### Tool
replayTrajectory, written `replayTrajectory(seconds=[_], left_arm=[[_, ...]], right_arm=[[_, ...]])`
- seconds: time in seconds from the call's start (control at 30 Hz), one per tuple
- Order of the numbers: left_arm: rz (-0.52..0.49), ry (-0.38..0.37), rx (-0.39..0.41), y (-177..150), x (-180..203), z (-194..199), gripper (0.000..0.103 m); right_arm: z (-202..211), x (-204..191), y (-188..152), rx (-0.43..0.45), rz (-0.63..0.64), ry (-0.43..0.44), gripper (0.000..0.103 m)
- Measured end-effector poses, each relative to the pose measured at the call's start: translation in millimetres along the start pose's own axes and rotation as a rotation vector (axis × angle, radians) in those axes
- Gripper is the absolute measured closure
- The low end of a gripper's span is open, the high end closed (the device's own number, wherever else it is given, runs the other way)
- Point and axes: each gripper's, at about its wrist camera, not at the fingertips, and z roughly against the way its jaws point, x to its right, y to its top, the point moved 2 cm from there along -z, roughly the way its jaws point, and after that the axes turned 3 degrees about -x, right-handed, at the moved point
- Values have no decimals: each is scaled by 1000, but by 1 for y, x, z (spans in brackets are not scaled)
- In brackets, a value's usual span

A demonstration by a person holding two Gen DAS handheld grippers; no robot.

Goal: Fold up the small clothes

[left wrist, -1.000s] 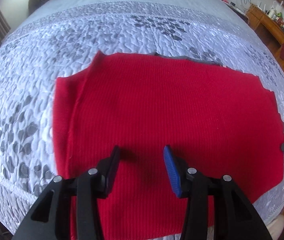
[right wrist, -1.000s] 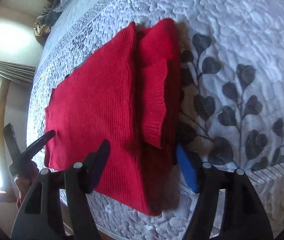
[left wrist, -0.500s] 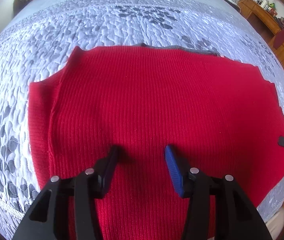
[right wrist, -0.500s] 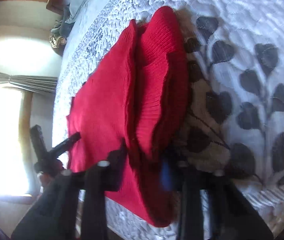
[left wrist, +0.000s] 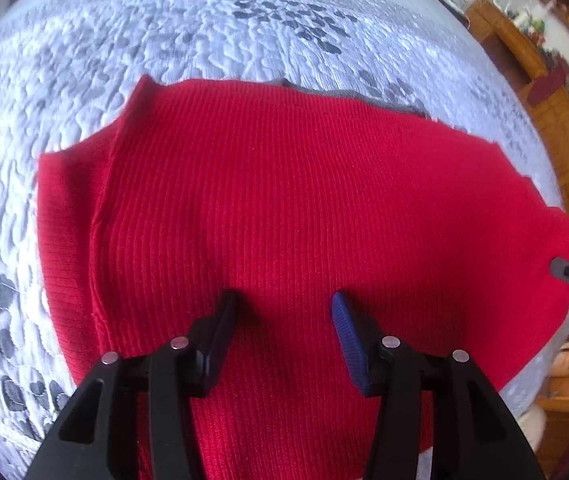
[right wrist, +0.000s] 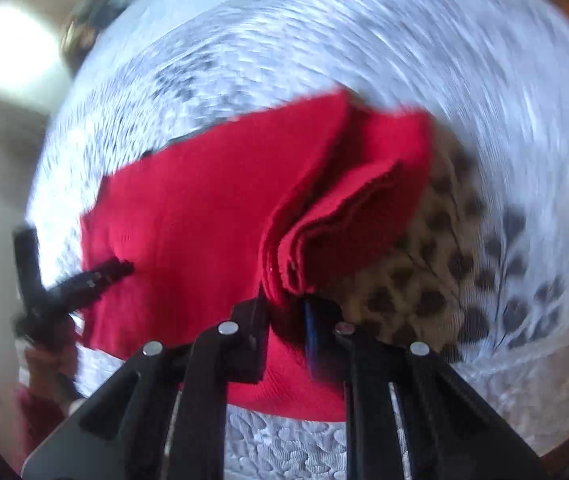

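A red ribbed knit garment (left wrist: 284,200) lies spread on the quilted bedspread (left wrist: 204,32). My left gripper (left wrist: 284,300) hovers over its near middle, open, with nothing between the fingers. In the right wrist view, the jaws of my right gripper (right wrist: 286,300) are closing on the stacked edge of the garment's folded side (right wrist: 348,208). That edge is pinched between the pads and raised off the bed. The rest of the garment (right wrist: 188,220) is still flat. The right gripper's tip (left wrist: 568,274) shows at the garment's right edge. The left gripper (right wrist: 112,270) shows over its far left side.
The white bedspread with grey leaf print (right wrist: 484,80) extends all around the garment. A wooden dresser (left wrist: 524,48) with small items stands beyond the bed's right side. A bright window (right wrist: 8,56) lies past the bed. A person's hand (right wrist: 44,360) holds the left gripper.
My right gripper went from wide open around the folded edge to pinching it, then rose with it. The left gripper shifted a little over the garment and stayed open.
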Motion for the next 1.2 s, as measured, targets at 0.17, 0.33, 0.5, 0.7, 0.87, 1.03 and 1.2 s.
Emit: replayTrajectory(seconds=[0.17, 0.33, 0.5, 0.7, 0.87, 1.03, 1.2], left_arm=[[89, -112, -21, 0, -19, 5, 61], [70, -130, -26, -3, -21, 7, 61], [119, -191, -25, -3, -31, 8, 60], [160, -199, -26, -3, -30, 17, 59], [147, -167, -34, 1, -20, 16, 56], [152, -163, -47, -1, -17, 15, 56], [150, -147, -55, 1, -16, 14, 55]], right_arm=[[-15, -98, -1, 1, 245, -69, 89], [-36, -153, -22, -13, 437, 25, 70], [-11, -138, -35, 50, 393, 162, 64], [26, -110, -63, 166, 442, 136, 24], [-3, -113, -74, 121, 522, 57, 20], [-14, -132, -95, 117, 614, 63, 20], [-19, -141, -119, 103, 686, 79, 20]])
